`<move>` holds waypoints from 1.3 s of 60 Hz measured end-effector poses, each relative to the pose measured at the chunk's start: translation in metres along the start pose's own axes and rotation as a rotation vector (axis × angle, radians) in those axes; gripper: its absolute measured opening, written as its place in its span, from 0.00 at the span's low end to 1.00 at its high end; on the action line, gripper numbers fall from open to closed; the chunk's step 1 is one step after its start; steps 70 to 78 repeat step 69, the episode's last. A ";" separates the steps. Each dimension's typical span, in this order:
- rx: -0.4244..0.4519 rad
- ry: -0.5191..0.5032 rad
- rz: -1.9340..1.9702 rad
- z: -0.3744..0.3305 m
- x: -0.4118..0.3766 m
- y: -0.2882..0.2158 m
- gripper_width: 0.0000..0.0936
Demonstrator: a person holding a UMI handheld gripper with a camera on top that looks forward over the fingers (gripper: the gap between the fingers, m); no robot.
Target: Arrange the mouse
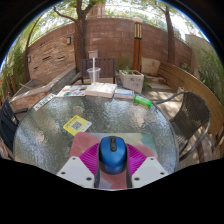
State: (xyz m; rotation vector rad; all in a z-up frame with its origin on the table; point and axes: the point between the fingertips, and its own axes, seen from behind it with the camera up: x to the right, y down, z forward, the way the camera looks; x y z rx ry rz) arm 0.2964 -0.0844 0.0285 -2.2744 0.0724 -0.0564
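Note:
A blue computer mouse [112,153] with a dark scroll wheel sits between my two fingers, its nose pointing away from me. My gripper [112,160] is shut on it, both magenta pads [89,157] pressing its sides. The mouse is held just above the near edge of a round glass table [60,140]. A yellow square pad [77,125] lies on the glass ahead and to the left of the fingers.
Books and papers [100,91] lie along the table's far side, with a green object [143,101] at the far right. Beyond stand patio chairs [190,110], a brick wall [120,40], a tree trunk [79,40] and a white stand [93,68].

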 end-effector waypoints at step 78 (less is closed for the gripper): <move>0.158 0.073 -0.063 -0.322 -0.033 0.018 0.91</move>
